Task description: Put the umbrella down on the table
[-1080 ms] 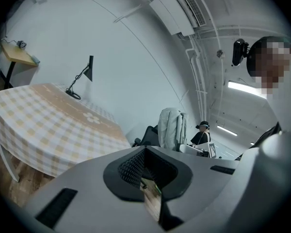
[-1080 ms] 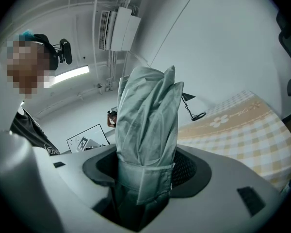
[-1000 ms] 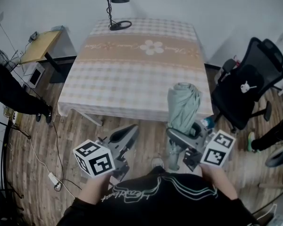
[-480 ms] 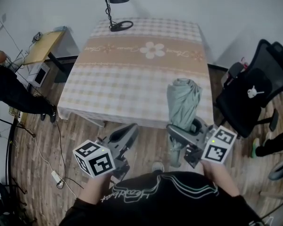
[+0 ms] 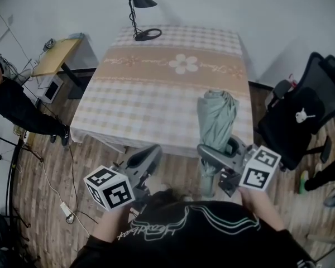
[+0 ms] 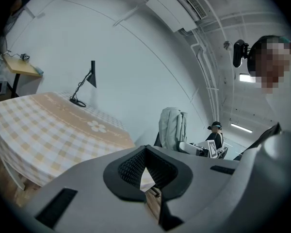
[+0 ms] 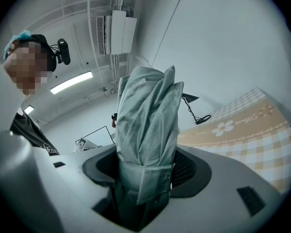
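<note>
You hold the folded umbrella [image 5: 215, 121] upright at the checked table's [image 5: 156, 94] near edge, right gripper [image 5: 219, 154] clenched round it, left gripper [image 5: 142, 162] pinched empty; next, reach forward and lay it flat

Soft, even indoor light, no hard shadows. Strip light [image 7: 71, 82] glares up-left of the fingers [image 7: 218, 178], right gripper view. Fisheye warp w/ dark vignette at edges.
</note>
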`<state>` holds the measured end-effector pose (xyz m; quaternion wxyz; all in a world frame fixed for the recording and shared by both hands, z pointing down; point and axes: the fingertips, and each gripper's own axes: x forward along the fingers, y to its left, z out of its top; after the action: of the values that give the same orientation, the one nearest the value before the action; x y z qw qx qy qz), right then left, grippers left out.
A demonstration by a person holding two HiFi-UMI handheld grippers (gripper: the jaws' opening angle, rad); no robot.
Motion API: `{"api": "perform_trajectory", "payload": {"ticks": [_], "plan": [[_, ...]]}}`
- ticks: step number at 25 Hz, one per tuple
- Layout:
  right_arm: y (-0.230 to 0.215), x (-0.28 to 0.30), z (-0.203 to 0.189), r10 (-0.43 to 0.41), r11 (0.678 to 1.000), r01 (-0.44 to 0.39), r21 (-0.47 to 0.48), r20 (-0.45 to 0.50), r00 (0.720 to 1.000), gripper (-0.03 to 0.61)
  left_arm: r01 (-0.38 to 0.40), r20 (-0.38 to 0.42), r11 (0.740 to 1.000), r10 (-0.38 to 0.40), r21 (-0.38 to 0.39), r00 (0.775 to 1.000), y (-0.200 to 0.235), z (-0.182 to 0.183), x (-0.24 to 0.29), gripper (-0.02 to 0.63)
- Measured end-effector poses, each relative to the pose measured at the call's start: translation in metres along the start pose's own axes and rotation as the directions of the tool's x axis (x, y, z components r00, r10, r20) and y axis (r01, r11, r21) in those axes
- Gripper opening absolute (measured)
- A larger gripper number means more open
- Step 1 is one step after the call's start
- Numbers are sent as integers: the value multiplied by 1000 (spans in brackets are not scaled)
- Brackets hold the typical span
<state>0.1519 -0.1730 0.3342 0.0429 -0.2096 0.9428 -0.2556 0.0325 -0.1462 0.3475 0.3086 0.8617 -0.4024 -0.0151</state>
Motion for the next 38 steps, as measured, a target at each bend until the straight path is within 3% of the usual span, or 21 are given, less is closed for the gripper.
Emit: {"api": "perform_trajectory", "payload": {"ticks": [10,19,24,30,38], "plan": [[-6,36,11,-23,1000,23,-14,-8,1000,291,8,-3,1000,-8,-19,1000,35,18,-5,-3],[-50,97,28,-63,998,63,11,-29,998,291,23,-21,999,-24,-49,1000,106,58,23,-3],[-94,91,32,-81,997,81,-11,-42,996,291,18,-18,999,-19,-46,1000,121,54,66,-3],[-103,161,40,-121,992,120,-26,-73,990,291,11,-42,998,-13,-60,999,185,83,55,-3],[-135,187,28,-186,982,181,-47,-143,972,291,-9,-62,994,3,-110,998,228,84,61,-3]]}}
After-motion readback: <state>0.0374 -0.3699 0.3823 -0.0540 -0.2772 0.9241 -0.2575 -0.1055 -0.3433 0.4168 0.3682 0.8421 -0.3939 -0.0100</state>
